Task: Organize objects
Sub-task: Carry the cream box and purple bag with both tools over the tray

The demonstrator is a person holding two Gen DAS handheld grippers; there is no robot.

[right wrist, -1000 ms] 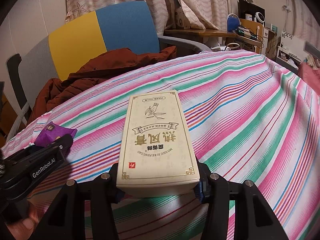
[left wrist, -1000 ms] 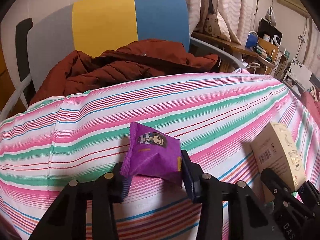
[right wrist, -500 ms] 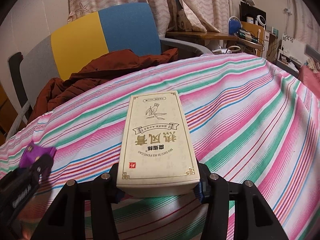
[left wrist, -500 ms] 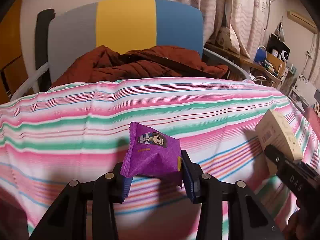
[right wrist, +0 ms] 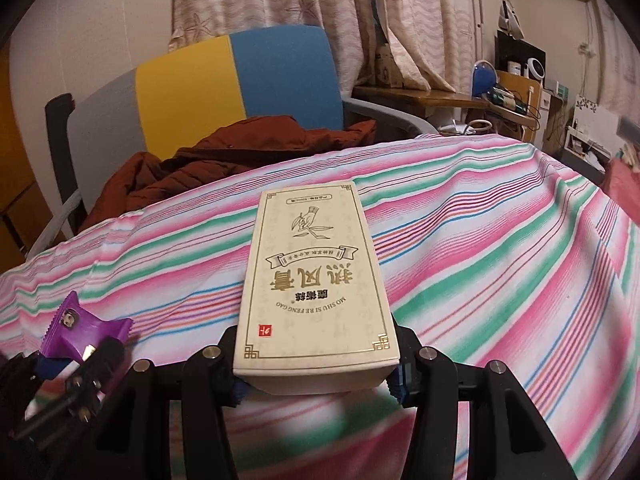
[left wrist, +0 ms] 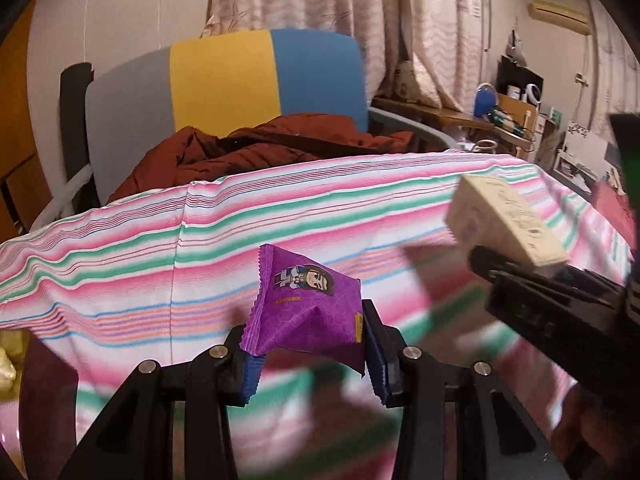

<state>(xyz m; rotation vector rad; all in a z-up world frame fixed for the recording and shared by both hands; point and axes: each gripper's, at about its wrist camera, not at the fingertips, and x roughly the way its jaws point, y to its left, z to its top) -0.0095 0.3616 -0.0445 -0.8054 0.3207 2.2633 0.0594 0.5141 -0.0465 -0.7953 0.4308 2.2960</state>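
Yellow lump (left wrist: 9, 360), left view only

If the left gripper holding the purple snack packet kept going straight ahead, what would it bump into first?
Probably the pink-and-green striped tablecloth. The left gripper, shut on the purple snack packet, points downward at bare cloth. The rust-brown jacket lies beyond, though depth is hard to judge.

A lived-in home room: patterned curtains (right wrist: 404, 20), a jacket (right wrist: 224, 160) over a chair (right wrist: 240, 80), a cluttered desk (right wrist: 460, 100).
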